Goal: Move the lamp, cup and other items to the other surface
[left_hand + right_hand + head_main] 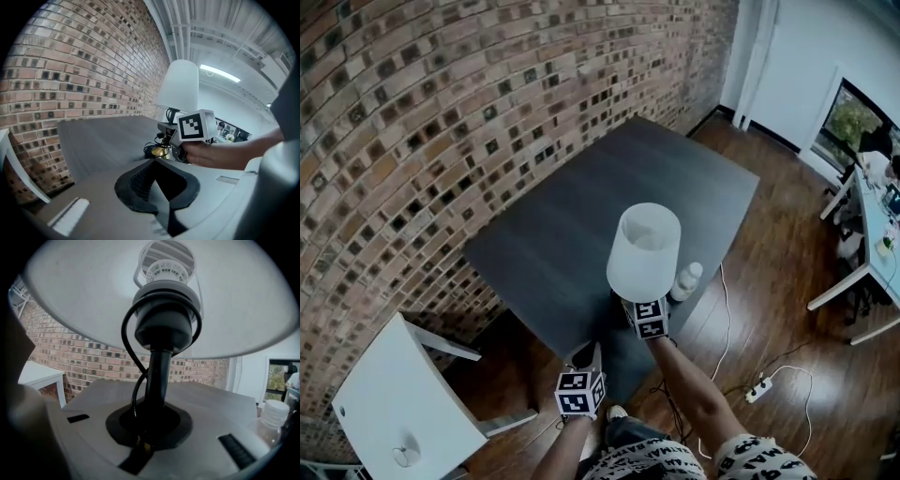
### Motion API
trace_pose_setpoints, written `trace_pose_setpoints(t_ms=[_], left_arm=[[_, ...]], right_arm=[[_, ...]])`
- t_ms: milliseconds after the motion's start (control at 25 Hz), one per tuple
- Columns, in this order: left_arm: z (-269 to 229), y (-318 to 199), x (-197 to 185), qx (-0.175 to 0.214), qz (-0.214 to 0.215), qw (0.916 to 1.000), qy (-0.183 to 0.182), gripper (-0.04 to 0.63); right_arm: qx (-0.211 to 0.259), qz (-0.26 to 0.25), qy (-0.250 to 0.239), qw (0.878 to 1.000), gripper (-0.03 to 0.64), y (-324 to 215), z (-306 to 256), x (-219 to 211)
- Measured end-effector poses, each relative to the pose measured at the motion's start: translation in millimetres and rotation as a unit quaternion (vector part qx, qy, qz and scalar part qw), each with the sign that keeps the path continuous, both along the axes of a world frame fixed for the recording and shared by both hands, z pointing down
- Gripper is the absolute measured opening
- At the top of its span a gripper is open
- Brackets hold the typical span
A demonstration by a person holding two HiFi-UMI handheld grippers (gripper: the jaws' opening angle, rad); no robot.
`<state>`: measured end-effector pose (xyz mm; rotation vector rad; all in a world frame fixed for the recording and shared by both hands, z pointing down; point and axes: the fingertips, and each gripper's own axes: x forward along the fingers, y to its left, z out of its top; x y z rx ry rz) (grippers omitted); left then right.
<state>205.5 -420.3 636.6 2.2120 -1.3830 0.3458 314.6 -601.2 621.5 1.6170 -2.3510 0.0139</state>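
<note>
Right gripper view: right tongs (150, 426) clamp lamp (161, 329) stem, base hidden; left tongs (158, 186) closed, empty.

Downward view of a dark grey table (572, 225) against a brick wall (422, 122): a white-shaded table lamp (645, 251) stands upright at the right gripper (639, 309) over the near edge, a white bottle (686, 281) just beside it, the left gripper (584, 364) nearer the person, and a power strip (758, 388) on the wooden floor (787, 281).

Brick wall (412, 141), wood floor (787, 281), dark table (581, 216) ctr, white table (394, 403) btm-left, window (855, 122) far right.
</note>
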Motion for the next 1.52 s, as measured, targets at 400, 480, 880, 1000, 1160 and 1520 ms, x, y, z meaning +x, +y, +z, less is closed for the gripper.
trace_pose_setpoints(t_ms=[400, 480, 880, 1000, 1160, 1520], left_arm=[[8.2, -19.6, -6.1, -0.007, -0.016, 0.9998, -0.005, 0.003], [11.4, -17.4, -5.8, -0.011, -0.015, 0.9998, -0.005, 0.003], [17.7, -10.6, -10.7, -0.024, -0.020, 0.9995, -0.001, 0.003], [18.1, -8.5, -11.7, -0.026, -0.020, 0.9995, 0.000, 0.003], [17.7, -4.6, -15.7, -0.024, -0.024, 0.9994, 0.002, 0.003], [8.0, 31.0, -67.8, -0.014, -0.071, 0.9972, 0.018, 0.003]], right_arm=[[0.002, -0.002, -0.007, 1.000, 0.028, -4.0, 15.8, -5.5], [0.007, 0.004, -0.013, 1.000, 0.028, -2.8, 17.8, -2.0], [0.006, 0.012, -0.011, 1.000, 0.111, 0.2, 19.8, 1.3], [-0.004, 0.007, -0.018, 1.000, 0.234, 0.4, 18.2, -2.1], [-0.020, 0.007, -0.027, 0.999, 0.314, 12.0, 36.1, 2.7], [-0.102, 0.038, -0.044, 0.993, 0.360, 110.7, 34.4, 23.3]])
